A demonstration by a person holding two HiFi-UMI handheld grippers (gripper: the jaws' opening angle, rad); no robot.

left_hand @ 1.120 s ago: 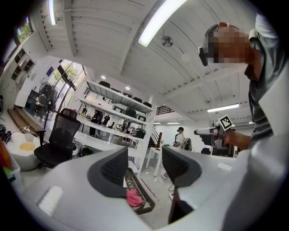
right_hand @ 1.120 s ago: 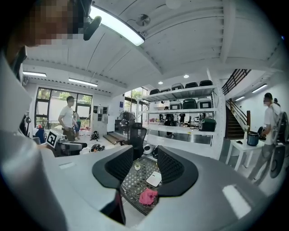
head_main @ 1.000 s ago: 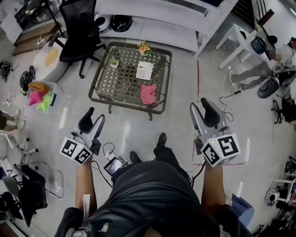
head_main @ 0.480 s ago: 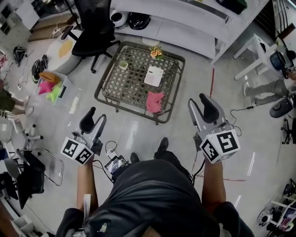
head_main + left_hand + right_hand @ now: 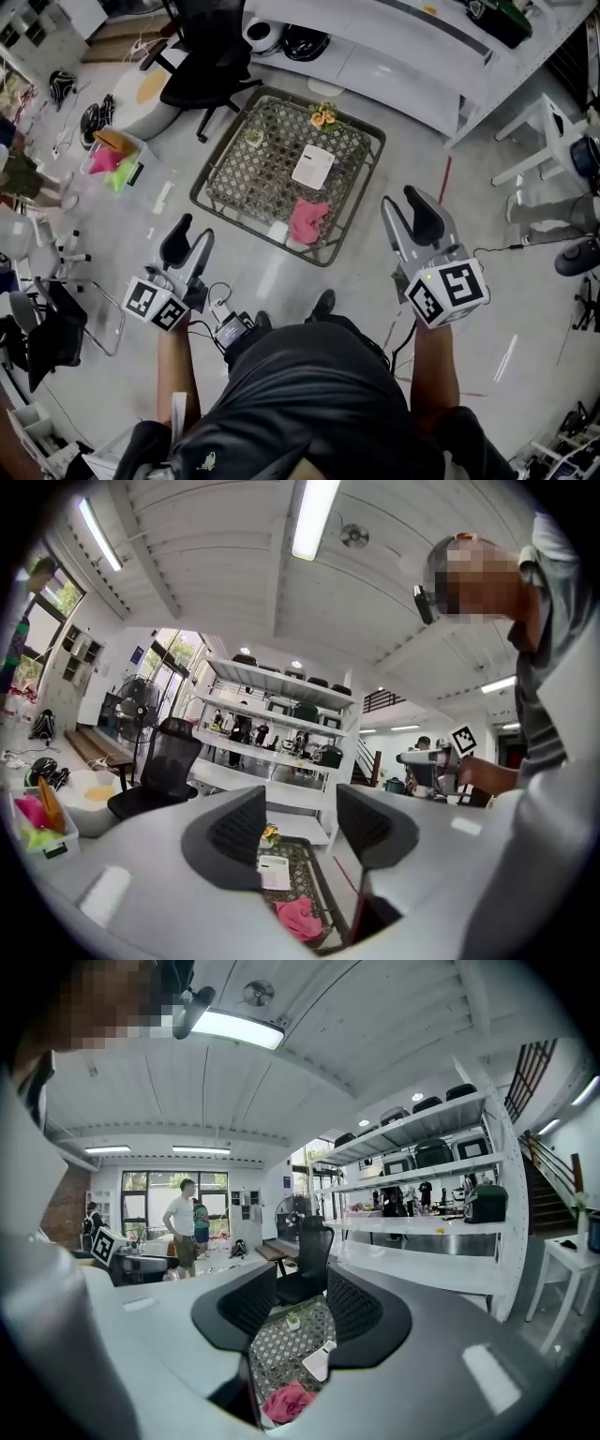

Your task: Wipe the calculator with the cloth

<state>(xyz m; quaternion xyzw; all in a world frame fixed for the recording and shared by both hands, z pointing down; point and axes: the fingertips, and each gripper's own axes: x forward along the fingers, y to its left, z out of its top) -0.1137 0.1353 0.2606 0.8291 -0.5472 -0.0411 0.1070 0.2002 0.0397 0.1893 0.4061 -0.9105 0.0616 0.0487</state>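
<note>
One calculator (image 5: 313, 166), one pink cloth (image 5: 307, 221), left claw (image 5: 191, 235), right claw (image 5: 407, 209), both empty

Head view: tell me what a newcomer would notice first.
The pink cloth stands out, lying at the near edge of the low lattice table, with the white calculator beyond it. Nearer the camera, the left gripper and right gripper are both open and empty, short of the table.

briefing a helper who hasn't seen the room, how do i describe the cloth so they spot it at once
Find the low lattice table in front of the white shelf. The cloth lies at its near edge, nearer than the white calculator. It is the only pink, crumpled thing on it.
</note>
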